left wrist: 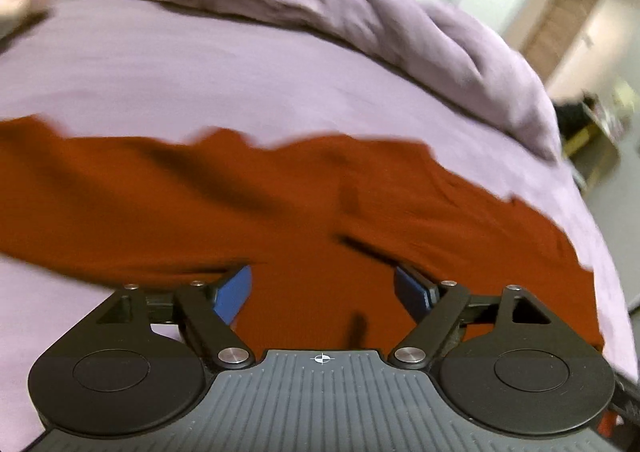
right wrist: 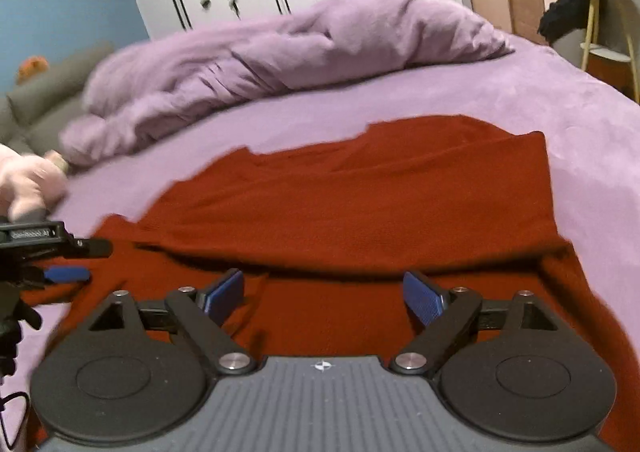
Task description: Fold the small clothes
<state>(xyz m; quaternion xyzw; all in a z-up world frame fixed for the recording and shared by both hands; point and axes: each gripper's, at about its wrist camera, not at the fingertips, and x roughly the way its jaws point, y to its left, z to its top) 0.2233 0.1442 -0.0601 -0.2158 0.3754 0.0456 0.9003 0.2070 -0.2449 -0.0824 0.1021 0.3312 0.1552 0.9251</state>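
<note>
- We see the red garment (right wrist: 360, 211) spread on the purple bed sheet (right wrist: 580, 119), directly ahead of and under both grippers, with the heaped duvet (right wrist: 280, 47) well beyond it.
- Our right gripper (right wrist: 324, 294) hangs over the garment's near edge with its blue pads set wide apart and nothing between them.
- Our left gripper (left wrist: 322, 286) is likewise spread wide and empty over the cloth; in the right view it shows at the garment's left end.
- The garment's long axis runs left to right across both views, crosswise to the fingers; a folded-over layer lies along the far part.
- We cannot tell which end is collar or hem; blur hides the detail.
- We judge both grippers about equally near, each to its own end of the near edge, so the coming fold likely turns on lifting that edge away from us.
</note>
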